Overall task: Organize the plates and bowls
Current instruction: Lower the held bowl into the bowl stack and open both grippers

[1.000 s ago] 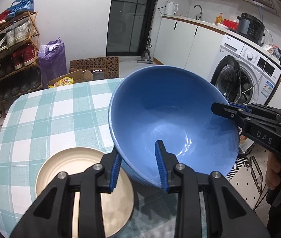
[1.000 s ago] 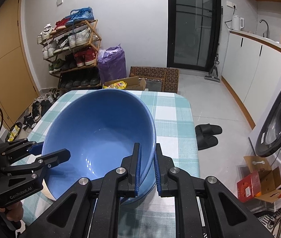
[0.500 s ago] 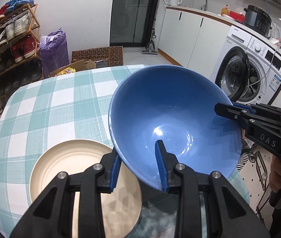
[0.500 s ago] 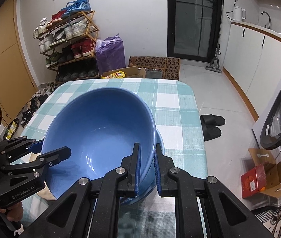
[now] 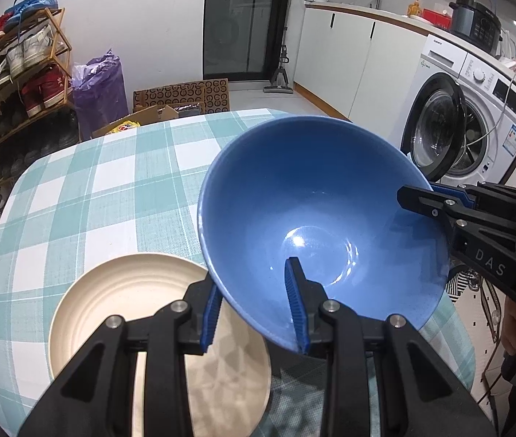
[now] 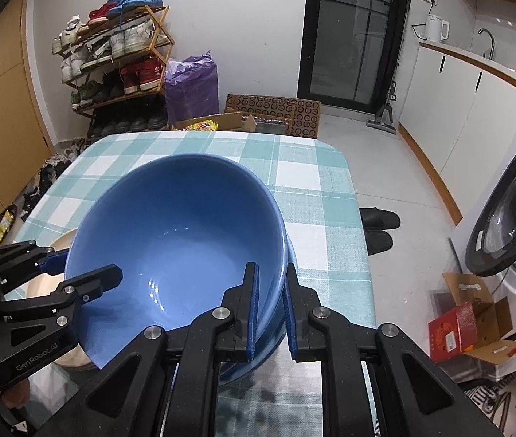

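I take the blue bowl (image 5: 316, 218) as my landmark. My left gripper (image 5: 254, 304) clamps its near rim, one blue pad inside the bowl and one against the outer wall, and my right gripper (image 6: 270, 313) pinches the opposite rim the same way, its jaws nearly together on the thin wall. Held between the two, the bowl is tilted, its hollow turned towards the cameras, above the table (image 5: 86, 196) with its teal-and-white checked cloth. In the right wrist view a second blue rim shows directly beneath the bowl; I cannot tell whether the two touch.

Just left of the bowl, in the left wrist view, a cream plate (image 5: 123, 313) with ringed grooves lies flat on the cloth, its right edge hidden under the bowl's rim.

For writing: the right gripper's body, seen to the right of the bowl from the left wrist camera, carries the letters "DAS". The left gripper's body, seen to the left of the bowl from the right wrist camera, reads "GenRobot.AI".

Behind the bowl to its right stands a white washing machine (image 5: 476, 116), its door swung open; it bears a small brand word and a blue-and-white sticker, both too small for me to read. Beyond the bowl to the left, a shoe rack (image 6: 119, 65) stands against the wall; a red shoe on it shows white stripes.
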The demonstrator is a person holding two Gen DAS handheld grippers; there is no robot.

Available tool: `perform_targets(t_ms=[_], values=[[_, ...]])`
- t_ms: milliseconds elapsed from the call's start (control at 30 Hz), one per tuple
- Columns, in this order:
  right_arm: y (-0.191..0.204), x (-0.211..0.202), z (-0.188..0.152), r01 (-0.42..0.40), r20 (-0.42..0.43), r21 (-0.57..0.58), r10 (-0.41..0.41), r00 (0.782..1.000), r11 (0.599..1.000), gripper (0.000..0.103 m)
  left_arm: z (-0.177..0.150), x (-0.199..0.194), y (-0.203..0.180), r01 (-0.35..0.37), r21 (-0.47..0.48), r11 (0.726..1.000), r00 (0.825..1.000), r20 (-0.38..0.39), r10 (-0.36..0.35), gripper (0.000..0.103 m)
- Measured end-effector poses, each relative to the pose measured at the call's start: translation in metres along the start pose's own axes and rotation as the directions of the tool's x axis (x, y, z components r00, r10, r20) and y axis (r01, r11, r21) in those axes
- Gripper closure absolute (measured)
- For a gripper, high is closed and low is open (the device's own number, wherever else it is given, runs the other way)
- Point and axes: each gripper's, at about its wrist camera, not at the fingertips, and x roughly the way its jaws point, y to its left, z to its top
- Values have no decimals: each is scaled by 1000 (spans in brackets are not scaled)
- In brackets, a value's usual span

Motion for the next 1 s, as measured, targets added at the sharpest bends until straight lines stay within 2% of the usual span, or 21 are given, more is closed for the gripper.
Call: perform_targets(t_ms=[400, 867, 1000], values=[[2, 7, -6, 37, -15, -27, -38, 999, 999, 88, -3, 4, -7, -49, 59, 997, 999, 7, 49, 71], [19, 7, -11, 120, -15, -112, -122, 992, 986, 84, -4, 6, -13, -69, 98, 993, 998, 11, 69, 66], [18, 7, -12, 120, -16, -107, -122, 992, 987, 84, -4, 5, -13, -70, 101, 992, 998, 15, 69, 65]])
